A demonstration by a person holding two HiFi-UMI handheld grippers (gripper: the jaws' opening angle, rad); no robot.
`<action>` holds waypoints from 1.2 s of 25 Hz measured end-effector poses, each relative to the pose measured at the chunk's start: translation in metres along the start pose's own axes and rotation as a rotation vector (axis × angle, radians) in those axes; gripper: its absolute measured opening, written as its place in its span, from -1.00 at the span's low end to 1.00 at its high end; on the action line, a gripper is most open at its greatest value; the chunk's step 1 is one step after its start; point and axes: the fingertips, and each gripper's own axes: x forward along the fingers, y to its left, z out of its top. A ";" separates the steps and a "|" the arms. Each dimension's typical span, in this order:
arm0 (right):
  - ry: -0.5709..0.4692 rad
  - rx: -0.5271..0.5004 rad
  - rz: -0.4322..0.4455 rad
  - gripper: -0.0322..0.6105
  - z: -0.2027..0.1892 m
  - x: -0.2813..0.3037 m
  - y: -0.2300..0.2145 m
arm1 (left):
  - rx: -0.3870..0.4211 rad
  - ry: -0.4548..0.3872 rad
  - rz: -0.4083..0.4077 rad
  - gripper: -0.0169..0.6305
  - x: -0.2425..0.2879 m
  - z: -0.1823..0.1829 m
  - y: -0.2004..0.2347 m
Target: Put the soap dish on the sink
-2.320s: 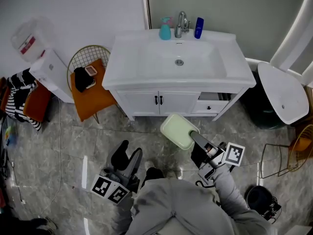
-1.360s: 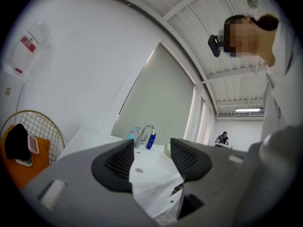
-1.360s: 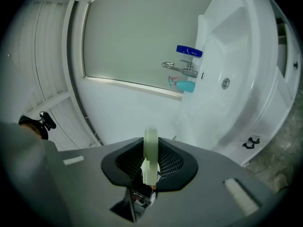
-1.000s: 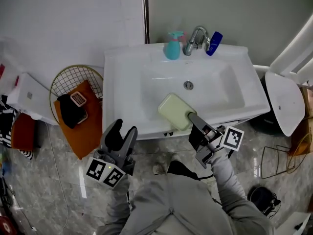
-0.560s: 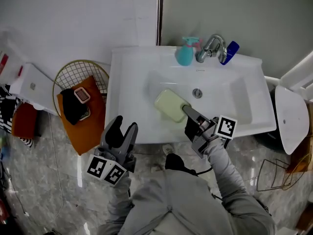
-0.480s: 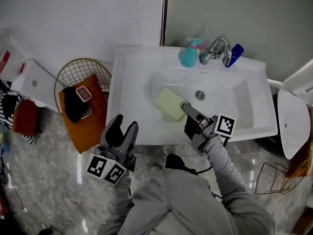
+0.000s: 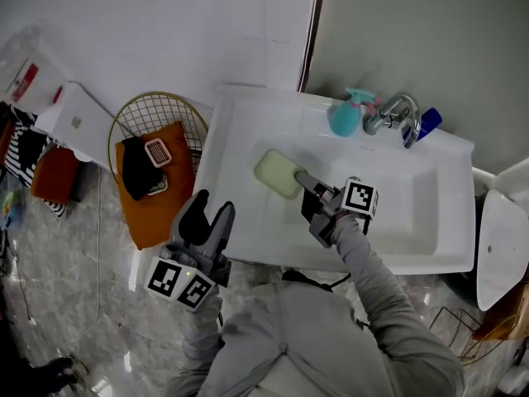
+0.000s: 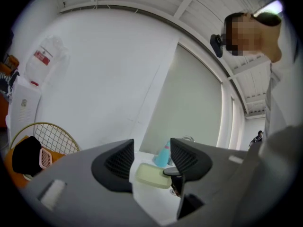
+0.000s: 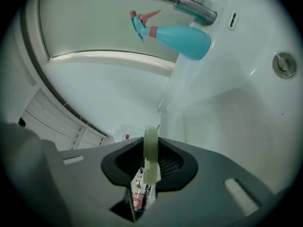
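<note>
Head view: white sink [image 7: 235,230] against the wall, with a spray bottle [image 7: 343,116], tap [image 7: 395,112] and blue bottle [image 7: 421,126] along its back edge. The right gripper [image 7: 299,178] is clenched on one end of the pale green soap dish [image 7: 278,174], which sits over the sink's left side at the basin's left edge; contact with the surface cannot be told. The left gripper [image 7: 211,205] hangs before the sink's front left corner, jaws apart, empty. A wire chair [image 7: 157,110] with an orange cushion stands left of the sink. Change noted: two seconds ago the dish was out over the floor in front of the cabinet; a second ago it was above the basin's front edge; it now lies further back and to the left, over the sink proper. Judgement: the carry is all but done, with lowering and release outstanding. Left gripper view: left gripper [image 8: 151,148] released, nothing between the jaws; beyond them the soap dish [image 8: 152,175] is seen level above the sink top, the spray bottle [image 8: 163,156] behind it. Right gripper view: right gripper [image 9: 150,167] closed hard on the soap dish [image 9: 150,157], seen edge-on between the pads; spray bottle [image 9: 182,39], tap [image 9: 196,8] and drain [image 9: 284,64] lie ahead.
</note>
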 end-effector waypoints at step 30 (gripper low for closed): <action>0.192 -0.055 -0.115 -0.69 -0.035 0.105 -0.049 | 0.017 -0.021 0.234 -0.14 -0.045 0.000 0.030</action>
